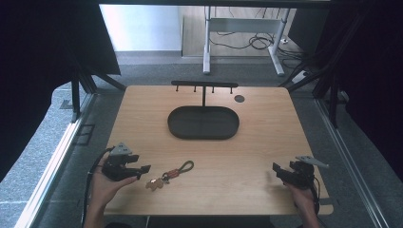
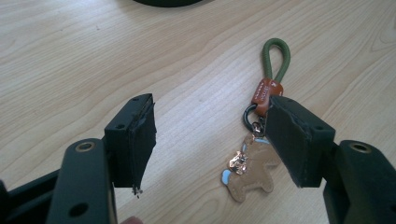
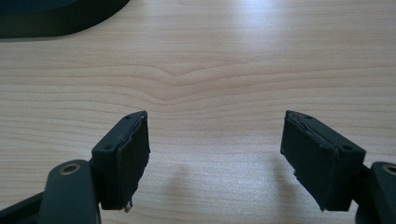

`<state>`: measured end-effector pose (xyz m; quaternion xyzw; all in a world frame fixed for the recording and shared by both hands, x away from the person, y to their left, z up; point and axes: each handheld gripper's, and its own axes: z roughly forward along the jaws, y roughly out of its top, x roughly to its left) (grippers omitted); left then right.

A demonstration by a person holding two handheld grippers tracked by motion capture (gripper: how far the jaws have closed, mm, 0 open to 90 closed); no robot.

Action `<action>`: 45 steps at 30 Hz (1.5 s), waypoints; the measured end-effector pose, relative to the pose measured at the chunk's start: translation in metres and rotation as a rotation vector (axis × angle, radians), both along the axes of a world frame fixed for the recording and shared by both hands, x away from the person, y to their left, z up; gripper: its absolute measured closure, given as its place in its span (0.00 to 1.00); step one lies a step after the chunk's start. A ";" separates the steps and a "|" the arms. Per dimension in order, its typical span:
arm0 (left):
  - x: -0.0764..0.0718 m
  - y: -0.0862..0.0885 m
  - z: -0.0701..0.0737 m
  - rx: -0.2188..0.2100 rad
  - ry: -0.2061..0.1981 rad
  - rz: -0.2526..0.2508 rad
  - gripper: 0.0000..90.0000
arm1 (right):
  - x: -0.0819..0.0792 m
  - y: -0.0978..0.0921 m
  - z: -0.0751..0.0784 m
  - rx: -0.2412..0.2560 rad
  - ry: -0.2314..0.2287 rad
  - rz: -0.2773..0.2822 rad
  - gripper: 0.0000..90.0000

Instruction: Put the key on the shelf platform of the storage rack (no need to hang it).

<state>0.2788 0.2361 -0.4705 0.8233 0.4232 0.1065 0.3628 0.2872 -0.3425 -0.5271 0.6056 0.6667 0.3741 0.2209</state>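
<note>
A dark oval tray [image 1: 203,134] with a hook stand [image 1: 204,85] rising from its far edge sits mid-tabletop [image 1: 266,156], and nothing lies in it. Nearer the person than the tray, to its left, the keychain [image 1: 172,174] lies flat on the wood. The left gripper [image 1: 140,171] hovers just beside the keychain, fingers spread apart and holding nothing. The right gripper [image 1: 276,170] waits well right of the tray, fingers likewise apart
</note>
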 end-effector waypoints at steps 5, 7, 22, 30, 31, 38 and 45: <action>0.008 0.005 -0.004 -0.002 0.005 0.048 0.39 | 0.000 -0.002 -0.002 -0.006 -0.008 0.005 0.27; 0.012 0.004 -0.007 0.012 0.015 0.055 0.39 | 0.000 -0.003 -0.005 0.003 -0.011 0.009 0.27; 0.007 -0.008 0.003 0.023 0.007 -0.025 0.38 | -0.007 -0.010 -0.007 0.014 -0.017 0.009 0.28; 0.019 -0.019 0.012 0.038 0.062 -0.121 0.40 | -0.004 -0.004 -0.006 -0.011 -0.031 0.035 0.28; 0.020 -0.020 0.012 0.041 0.074 -0.132 0.40 | -0.005 -0.003 -0.006 -0.012 -0.033 0.036 0.28; 0.022 -0.023 0.013 0.060 0.098 -0.170 0.40 | -0.008 0.000 -0.006 -0.029 -0.030 0.048 0.29; 0.027 -0.040 0.012 0.127 0.115 -0.229 0.41 | -0.005 0.002 -0.008 -0.042 -0.024 0.060 0.29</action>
